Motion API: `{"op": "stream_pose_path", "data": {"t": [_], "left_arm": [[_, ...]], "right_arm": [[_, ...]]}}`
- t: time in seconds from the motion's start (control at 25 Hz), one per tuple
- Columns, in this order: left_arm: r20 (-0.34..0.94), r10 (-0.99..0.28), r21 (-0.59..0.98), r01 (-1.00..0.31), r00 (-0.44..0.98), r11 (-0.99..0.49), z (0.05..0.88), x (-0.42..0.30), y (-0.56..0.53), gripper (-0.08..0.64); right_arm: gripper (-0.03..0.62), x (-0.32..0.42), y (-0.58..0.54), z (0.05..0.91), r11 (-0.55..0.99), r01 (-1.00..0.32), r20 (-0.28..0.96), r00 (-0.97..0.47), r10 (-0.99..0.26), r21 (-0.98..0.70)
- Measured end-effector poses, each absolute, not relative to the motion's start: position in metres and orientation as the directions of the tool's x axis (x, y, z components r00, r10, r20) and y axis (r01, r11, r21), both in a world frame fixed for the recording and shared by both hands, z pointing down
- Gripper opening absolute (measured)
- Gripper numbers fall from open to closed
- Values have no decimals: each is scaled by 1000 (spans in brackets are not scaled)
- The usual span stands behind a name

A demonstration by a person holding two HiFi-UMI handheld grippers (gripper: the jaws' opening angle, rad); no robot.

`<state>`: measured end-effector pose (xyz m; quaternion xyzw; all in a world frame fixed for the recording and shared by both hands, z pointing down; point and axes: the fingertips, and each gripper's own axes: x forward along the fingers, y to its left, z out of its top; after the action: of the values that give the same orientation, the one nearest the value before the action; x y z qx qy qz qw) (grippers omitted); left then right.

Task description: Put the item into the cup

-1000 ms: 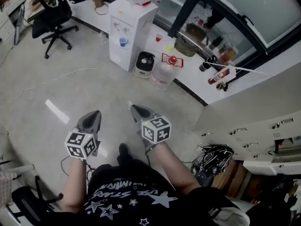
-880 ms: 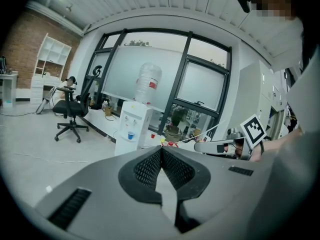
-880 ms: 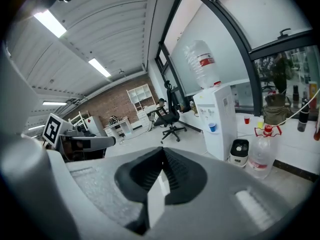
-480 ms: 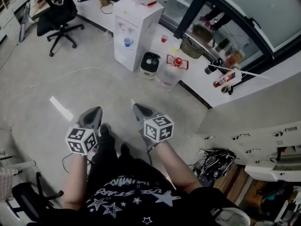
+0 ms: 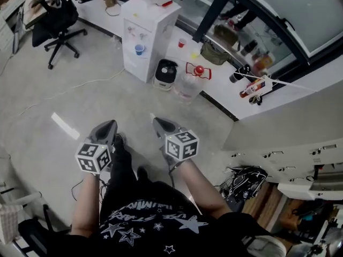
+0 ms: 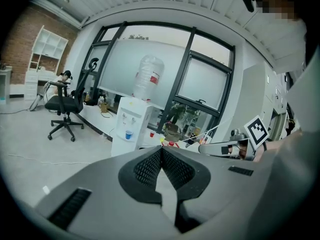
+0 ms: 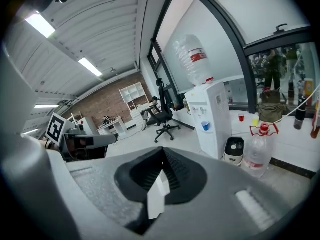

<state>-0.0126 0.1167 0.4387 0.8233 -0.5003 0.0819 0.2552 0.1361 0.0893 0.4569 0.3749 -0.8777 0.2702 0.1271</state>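
Both tools sit low in the frame, held out in front of the person's black printed shirt [image 5: 147,218]. Left tool [image 5: 109,126]: pads pressed together, nothing gripped. Right tool [image 5: 159,125]: same, closed on itself and empty. One black-trousered leg [image 5: 122,162] shows between them over the bare grey floor [image 5: 64,98].

No item in either tool and none identifiable in any view, so the task looks not started, probably still an approach.

To do this step well:
- find the item first
- open the tool fully before reaching
- grip the item mid-body
- carry it over the cup mouth and let go low so the cup doesn't tip

Candidate cups are both far off, upper centre of the head view. A blue cup [image 5: 139,49] sits in the water dispenser [image 5: 147,20] nook. A red cup [image 5: 181,43] stands on the white ledge [image 5: 214,92] behind it. Can't tell which one is meant.

At the dispenser's foot are a small black-and-white appliance [image 5: 164,73] and a clear water jug [image 5: 187,85] with a red handle. An office chair [image 5: 52,24] is at upper left.

Hard to make out:
- clutter on the ledge by the window is too small to name
- dark bag [image 5: 242,180] at lower right, contents unclear
- the person's body blocks the floor at bottom centre
- no tabletop with the item is in view
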Motion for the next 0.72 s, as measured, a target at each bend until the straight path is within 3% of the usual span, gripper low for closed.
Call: {"op": "stream_pose_path", "data": {"t": [0.72], "left_arm": [[416,-723,377,-828,552,-415,465,-80,-44,6]], "right_arm": [[0,81,-65,484,453,-807,494,-591,-638,-379]]}}
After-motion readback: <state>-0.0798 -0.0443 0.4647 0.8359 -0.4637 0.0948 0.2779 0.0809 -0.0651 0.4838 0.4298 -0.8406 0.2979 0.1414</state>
